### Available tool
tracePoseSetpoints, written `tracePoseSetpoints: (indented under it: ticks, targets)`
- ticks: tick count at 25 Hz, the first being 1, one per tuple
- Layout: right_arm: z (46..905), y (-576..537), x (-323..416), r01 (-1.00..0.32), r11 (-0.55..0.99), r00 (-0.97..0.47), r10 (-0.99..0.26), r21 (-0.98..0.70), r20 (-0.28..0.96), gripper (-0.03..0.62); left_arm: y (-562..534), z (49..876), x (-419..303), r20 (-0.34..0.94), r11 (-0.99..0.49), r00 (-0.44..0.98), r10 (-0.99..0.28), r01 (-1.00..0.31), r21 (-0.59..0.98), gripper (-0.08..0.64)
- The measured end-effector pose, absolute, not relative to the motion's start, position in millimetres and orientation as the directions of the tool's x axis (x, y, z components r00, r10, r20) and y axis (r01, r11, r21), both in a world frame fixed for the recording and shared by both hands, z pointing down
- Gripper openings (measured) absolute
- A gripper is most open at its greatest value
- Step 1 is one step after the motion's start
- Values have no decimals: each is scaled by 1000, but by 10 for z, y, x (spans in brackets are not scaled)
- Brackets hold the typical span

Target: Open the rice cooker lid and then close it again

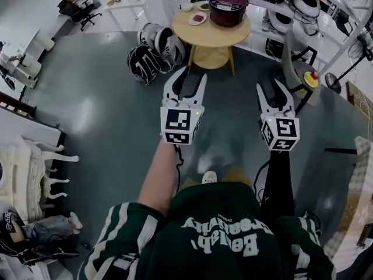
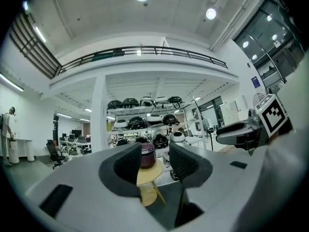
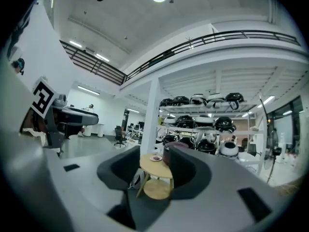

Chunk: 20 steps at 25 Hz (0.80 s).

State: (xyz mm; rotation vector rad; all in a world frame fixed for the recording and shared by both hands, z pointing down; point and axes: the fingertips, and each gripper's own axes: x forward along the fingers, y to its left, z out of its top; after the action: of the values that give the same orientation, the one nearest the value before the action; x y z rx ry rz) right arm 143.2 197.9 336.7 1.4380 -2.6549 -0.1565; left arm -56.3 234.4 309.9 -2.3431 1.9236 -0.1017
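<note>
A dark maroon rice cooker [image 1: 228, 6] stands with its lid down on a round wooden table [image 1: 213, 37] ahead of me, well beyond both grippers. My left gripper [image 1: 186, 79] is held level over the grey floor, pointing at the table; it is open with nothing between its fingers. My right gripper [image 1: 270, 87] floats beside it, also open and empty. In the left gripper view the rice cooker [image 2: 147, 156] shows far off between the jaws. In the right gripper view the rice cooker [image 3: 167, 152] is partly hidden behind one finger, on the table [image 3: 155, 166].
Two small dishes [image 1: 197, 18] sit on the table beside the cooker. Several other cookers [image 1: 154, 51] lie on the floor left of the table. Shelves of cookers [image 1: 291, 4] run behind it. A stand with a red and yellow object [image 1: 310, 77] is at the right.
</note>
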Motion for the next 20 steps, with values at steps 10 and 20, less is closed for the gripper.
tracePoseSetpoints:
  ticks: [10, 20]
  targets:
    - [3339, 1077, 1252, -824, 548, -552, -834, 147, 15, 202, 1482, 3124, -679, -29, -189, 195, -980, -972, -139, 172]
    - [3474, -606, 1016, -797, 592, -598, -802, 121, -16, 207, -97, 3291, -742, -19, -179, 184, -983, -974, -142, 190]
